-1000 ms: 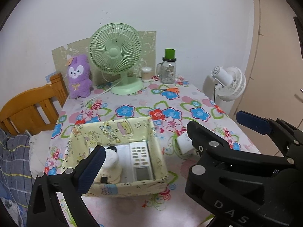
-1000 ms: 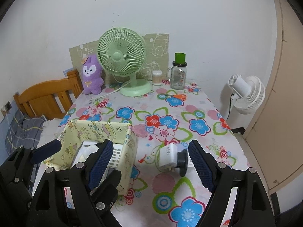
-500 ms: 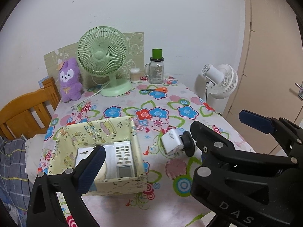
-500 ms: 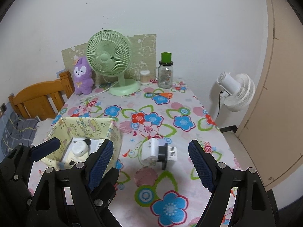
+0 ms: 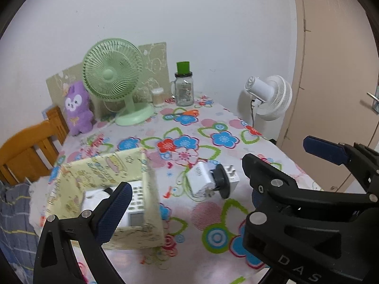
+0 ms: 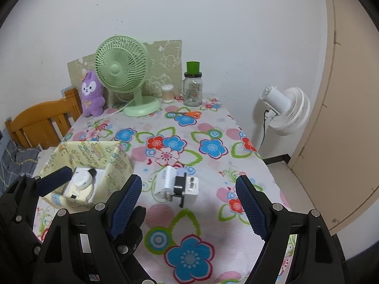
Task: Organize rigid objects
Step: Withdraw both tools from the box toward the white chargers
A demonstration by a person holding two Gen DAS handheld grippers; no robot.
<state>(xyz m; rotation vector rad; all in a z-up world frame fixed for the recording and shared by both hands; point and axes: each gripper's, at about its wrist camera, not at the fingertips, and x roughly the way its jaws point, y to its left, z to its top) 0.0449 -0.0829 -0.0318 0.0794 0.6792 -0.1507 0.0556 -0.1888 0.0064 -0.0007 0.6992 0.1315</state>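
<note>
The jaws of both grippers are spread wide and nothing is held in either. The right gripper (image 6: 189, 203) is poised low over the near part of the counter (image 6: 213, 127), and its two blue pads frame the white travel adapter (image 6: 176, 184), which lies on its side on the flowered cloth just right of the yellow fabric box (image 6: 118, 163). The left gripper (image 5: 213, 177) is held further left; its left finger (image 5: 113, 210) is seen in front of the box (image 5: 151, 201), while the adapter (image 5: 210, 182) lies between its two fingers in that view.

Inside the box a remote control (image 5: 136, 203) and a round white device (image 6: 81, 179) are already lodged, so the adapter appears to be the one loose piece left near it.

The step in hand is judged to be the approach for picking up the adapter with the right gripper. It would be done well if the pads were brought down squarely on the two flat white faces, not on the black ring (image 6: 178, 185) or the protruding pins, from which a grip could slip. The jaws should be lowered until the pads are level with the body's middle before being closed, so that the cloth is not pinched. The soft wall of the box should be cleared on the lift, as it could be folded over by a low carry.
</note>
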